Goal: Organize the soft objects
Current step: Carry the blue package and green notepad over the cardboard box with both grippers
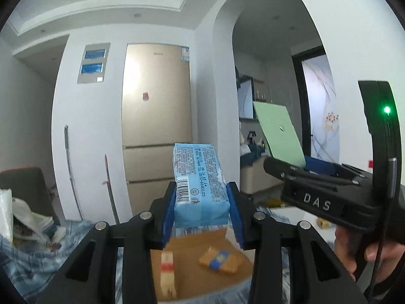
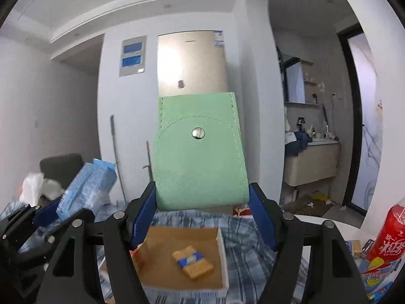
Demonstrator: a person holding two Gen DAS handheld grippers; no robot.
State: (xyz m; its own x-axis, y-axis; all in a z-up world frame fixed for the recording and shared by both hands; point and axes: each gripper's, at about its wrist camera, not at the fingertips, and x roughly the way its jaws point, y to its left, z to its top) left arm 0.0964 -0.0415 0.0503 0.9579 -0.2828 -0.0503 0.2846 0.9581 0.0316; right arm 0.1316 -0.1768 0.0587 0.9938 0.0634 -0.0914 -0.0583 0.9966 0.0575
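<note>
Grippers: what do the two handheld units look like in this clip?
Both are matte black linkage frames with silver pivot pins and blue finger pads. The right gripper, seen from the left wrist view, carries white "DAS" lettering, a green indicator light and a black cable.

- White walls point(image 1: 96, 116) and a stepped white ceiling point(image 1: 106, 7) with small recessed spotlights
- A tall gold-beige fridge point(image 1: 157, 106) set into the far wall, a bright glare on its upper door
- A grey wall panel point(image 1: 93, 63) with two blue-covered squares left of the fridge
- Two long-handled tools point(image 1: 69, 167) leaning on the wall below it
- A rounded archway point(image 1: 253, 25) on the right opens onto a washbasin cabinet point(image 2: 311, 162) with a mirror point(image 2: 296, 81) above
- A dark-framed door point(image 2: 354, 116) at far right
- A dark chair point(image 2: 62, 166) at the left
</note>
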